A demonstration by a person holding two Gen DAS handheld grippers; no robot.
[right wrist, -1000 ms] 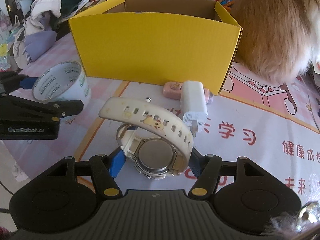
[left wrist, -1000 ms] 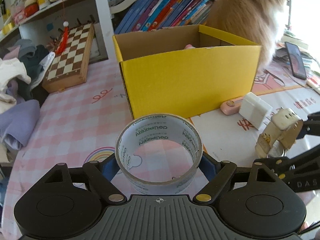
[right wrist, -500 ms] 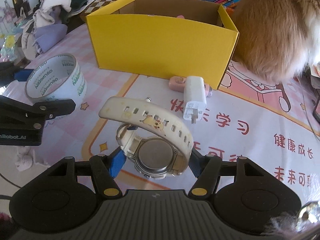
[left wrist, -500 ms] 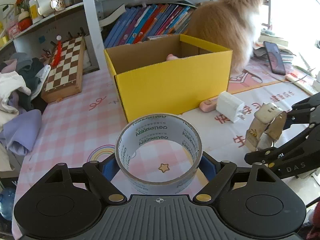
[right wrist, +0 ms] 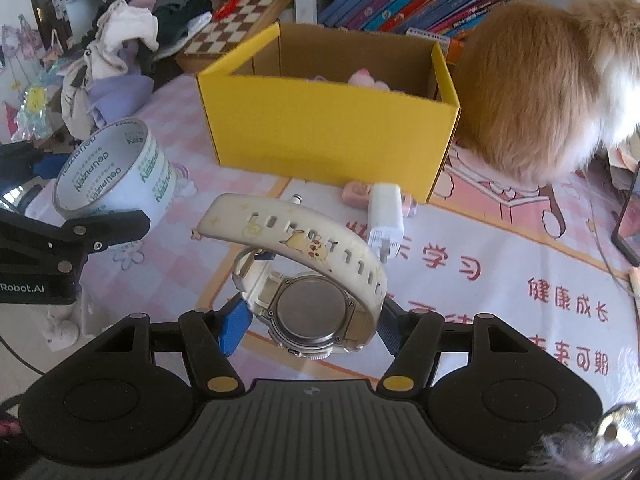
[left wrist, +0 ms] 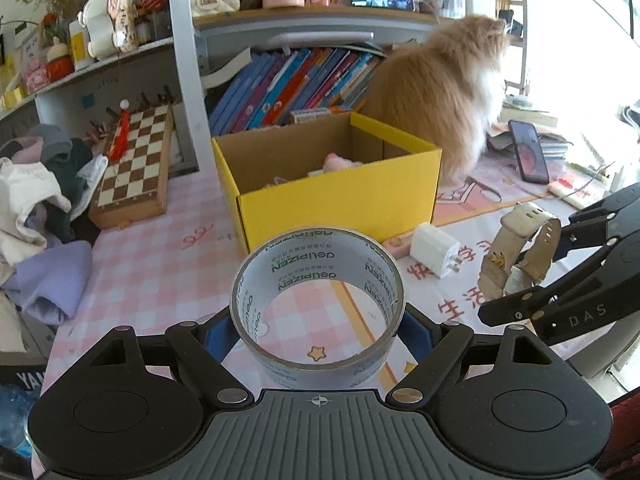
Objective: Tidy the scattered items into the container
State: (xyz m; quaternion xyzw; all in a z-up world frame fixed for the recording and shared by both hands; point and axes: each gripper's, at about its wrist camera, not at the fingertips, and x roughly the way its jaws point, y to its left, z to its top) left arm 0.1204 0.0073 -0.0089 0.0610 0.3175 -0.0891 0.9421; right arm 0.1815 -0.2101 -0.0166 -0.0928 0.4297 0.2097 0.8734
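The left gripper [left wrist: 318, 330] is closed across a roll of clear tape [left wrist: 318, 300], its blue pads pressing opposite sides, and the right gripper [right wrist: 310, 322] is clamped on a cream watch [right wrist: 308, 292] whose strap arches above its fingers. The yellow box [right wrist: 328, 136] stands open ahead of both, beyond a white charger [right wrist: 386, 216] and a pink item [right wrist: 356, 194] lying against its near wall. To drop cleanly, each load should probably pass above that wall before the jaws part, keeping away from the cat [right wrist: 552, 80] at the box's far-right side.
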